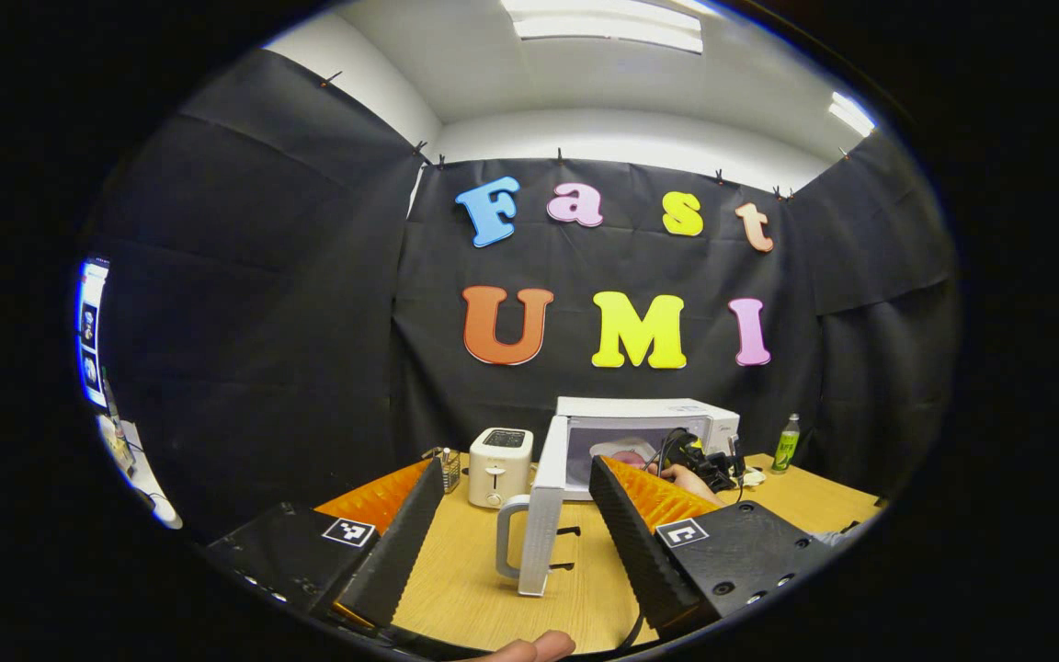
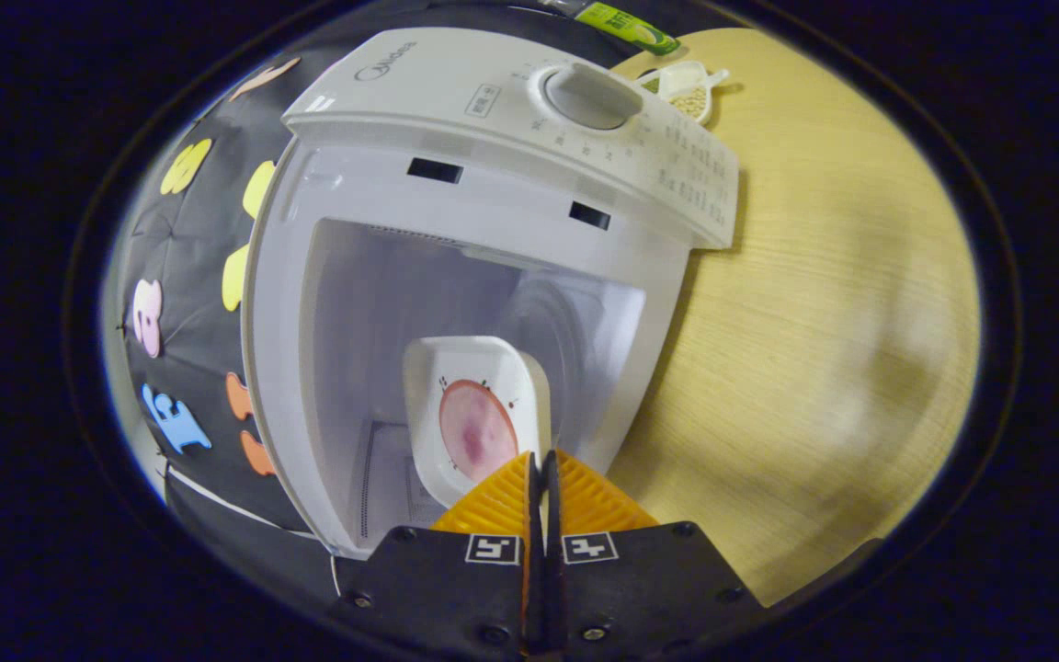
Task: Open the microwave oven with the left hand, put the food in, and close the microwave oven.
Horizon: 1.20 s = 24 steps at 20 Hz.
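Observation:
The white microwave (image 1: pixel 649 409) stands at the back of the wooden table with its door (image 1: pixel 543 496) swung wide open towards me. My left gripper (image 1: pixel 516 469) is open, well short of the door, with nothing between its fingers. At the oven's mouth a hand holds my right gripper (image 1: pixel 704 464). In the right gripper view the microwave (image 2: pixel 493 92) is tilted and its cavity lies open. A white square plate (image 2: pixel 456 363) with a pink slice of food (image 2: pixel 477 430) sits inside the cavity. My right gripper (image 2: pixel 540 460) is shut on the plate's rim.
A white toaster (image 1: pixel 499 464) stands left of the open door, with a small metal item (image 1: pixel 449 467) beside it. A green bottle (image 1: pixel 786 443) and a small dish of beans (image 2: pixel 688 92) sit right of the oven. Bare table (image 2: pixel 814 322) stretches to the right.

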Each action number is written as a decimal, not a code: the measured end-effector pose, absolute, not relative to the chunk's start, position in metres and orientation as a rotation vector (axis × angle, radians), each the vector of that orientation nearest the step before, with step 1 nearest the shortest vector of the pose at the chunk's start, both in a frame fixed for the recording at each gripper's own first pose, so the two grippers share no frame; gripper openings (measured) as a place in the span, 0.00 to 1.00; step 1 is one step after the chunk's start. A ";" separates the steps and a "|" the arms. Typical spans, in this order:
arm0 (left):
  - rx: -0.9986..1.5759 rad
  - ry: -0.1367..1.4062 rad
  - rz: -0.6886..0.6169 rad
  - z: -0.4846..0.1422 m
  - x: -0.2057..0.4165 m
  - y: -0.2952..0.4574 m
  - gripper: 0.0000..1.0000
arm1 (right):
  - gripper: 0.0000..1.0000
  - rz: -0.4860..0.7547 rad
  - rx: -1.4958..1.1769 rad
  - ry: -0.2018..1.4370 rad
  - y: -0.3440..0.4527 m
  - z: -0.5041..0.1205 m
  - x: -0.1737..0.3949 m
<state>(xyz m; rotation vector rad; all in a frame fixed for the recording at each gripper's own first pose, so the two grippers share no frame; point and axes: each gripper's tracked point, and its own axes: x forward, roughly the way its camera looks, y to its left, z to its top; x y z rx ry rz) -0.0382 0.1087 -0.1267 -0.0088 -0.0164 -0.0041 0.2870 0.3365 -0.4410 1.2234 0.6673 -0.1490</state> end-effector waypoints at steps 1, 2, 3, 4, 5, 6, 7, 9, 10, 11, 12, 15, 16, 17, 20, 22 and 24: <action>0.005 -0.012 -0.008 -0.129 -0.034 0.107 0.95 | 0.04 -0.150 1.207 0.633 0.336 -0.442 0.298; 0.014 -0.007 -0.013 -0.134 -0.029 0.104 0.95 | 0.04 -0.148 1.195 0.605 0.335 -0.444 0.307; 0.015 -0.001 -0.017 -0.137 -0.024 0.103 0.94 | 0.00 -0.163 1.188 0.587 0.333 -0.449 0.315; 0.010 0.009 -0.025 -0.140 -0.020 0.102 0.95 | 0.04 -0.175 1.170 0.581 0.331 -0.454 0.321; 0.002 0.015 -0.034 -0.143 -0.017 0.100 0.95 | 0.05 -0.187 1.149 0.582 0.330 -0.460 0.324; -0.008 0.019 -0.038 -0.144 -0.014 0.101 0.95 | 0.05 -0.188 1.132 0.581 0.332 -0.465 0.327; -0.016 0.023 -0.040 -0.145 -0.011 0.103 0.95 | 0.06 -0.191 1.123 0.578 0.333 -0.469 0.328; -0.029 0.025 -0.034 -0.148 -0.010 0.109 0.95 | 0.08 -0.182 1.113 0.556 0.337 -0.471 0.335; -0.034 0.022 -0.034 -0.147 -0.011 0.111 0.95 | 0.09 -0.181 1.099 0.552 0.338 -0.472 0.335; -0.040 0.022 -0.035 -0.147 -0.011 0.111 0.95 | 0.09 -0.178 1.084 0.546 0.339 -0.472 0.337; -0.044 0.023 -0.035 -0.148 -0.012 0.112 0.95 | 0.11 -0.177 1.064 0.543 0.338 -0.471 0.337; -0.042 0.019 -0.037 -0.145 -0.016 0.114 0.95 | 0.12 -0.143 1.040 0.504 0.335 -0.467 0.342; -0.039 0.016 -0.036 -0.144 -0.016 0.114 0.95 | 0.17 -0.123 1.037 0.486 0.335 -0.464 0.337; -0.038 0.016 -0.030 -0.141 -0.017 0.115 0.95 | 0.19 -0.110 1.022 0.487 0.335 -0.464 0.333; -0.039 -0.007 -0.042 -0.130 -0.022 0.113 0.95 | 0.35 -0.026 0.966 0.514 0.340 -0.453 0.312; -0.048 -0.014 -0.057 -0.123 -0.025 0.110 0.95 | 0.65 0.015 0.909 0.521 0.336 -0.437 0.288; -0.052 -0.012 -0.043 -0.119 -0.029 0.115 0.94 | 0.99 0.046 0.847 0.507 0.328 -0.424 0.268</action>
